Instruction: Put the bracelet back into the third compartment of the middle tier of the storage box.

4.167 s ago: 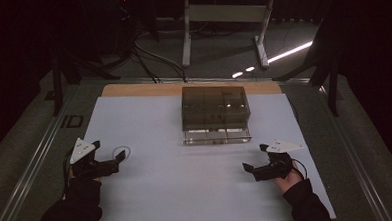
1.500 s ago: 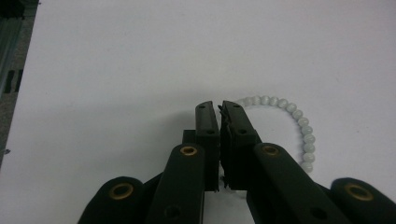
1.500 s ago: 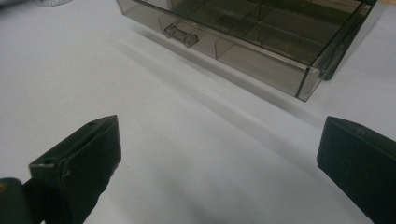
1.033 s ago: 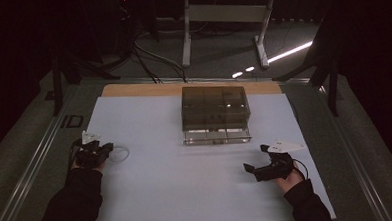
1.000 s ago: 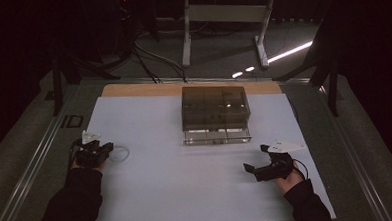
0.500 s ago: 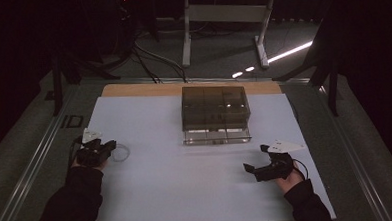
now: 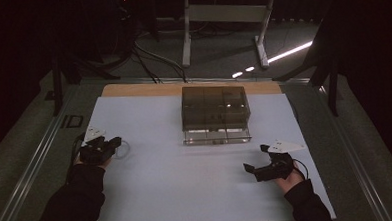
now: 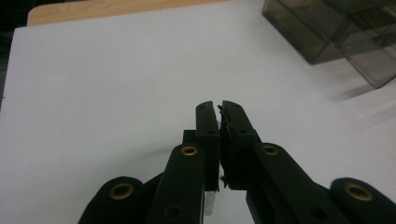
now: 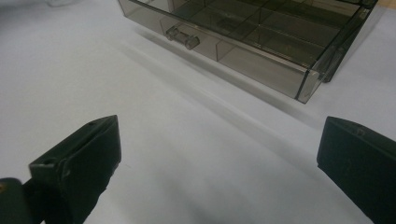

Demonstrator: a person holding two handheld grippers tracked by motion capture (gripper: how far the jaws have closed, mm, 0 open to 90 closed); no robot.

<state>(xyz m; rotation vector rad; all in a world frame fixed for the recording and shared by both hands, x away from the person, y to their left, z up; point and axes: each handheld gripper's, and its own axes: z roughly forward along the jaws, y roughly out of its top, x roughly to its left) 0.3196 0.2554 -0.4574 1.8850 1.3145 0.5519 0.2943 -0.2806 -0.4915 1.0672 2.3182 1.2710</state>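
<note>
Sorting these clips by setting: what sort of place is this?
Probably a lab or recording workspace, not a home. A white work surface sits in a metal-railed frame, loose cables and a stand's metal legs lie on the dark floor behind, and a smoky plastic drawer box stands alone on it.

No legible text, labels or numbers anywhere.

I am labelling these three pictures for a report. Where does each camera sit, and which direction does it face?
High view: above the person's side, looking forward and down at the table; both forearms, left gripper, right gripper.
Left gripper view: on that gripper, facing white table; jaws nearly together.
Right gripper view: on that gripper, facing the drawer box; jaws wide apart.
Shared: all show the box.
</note>
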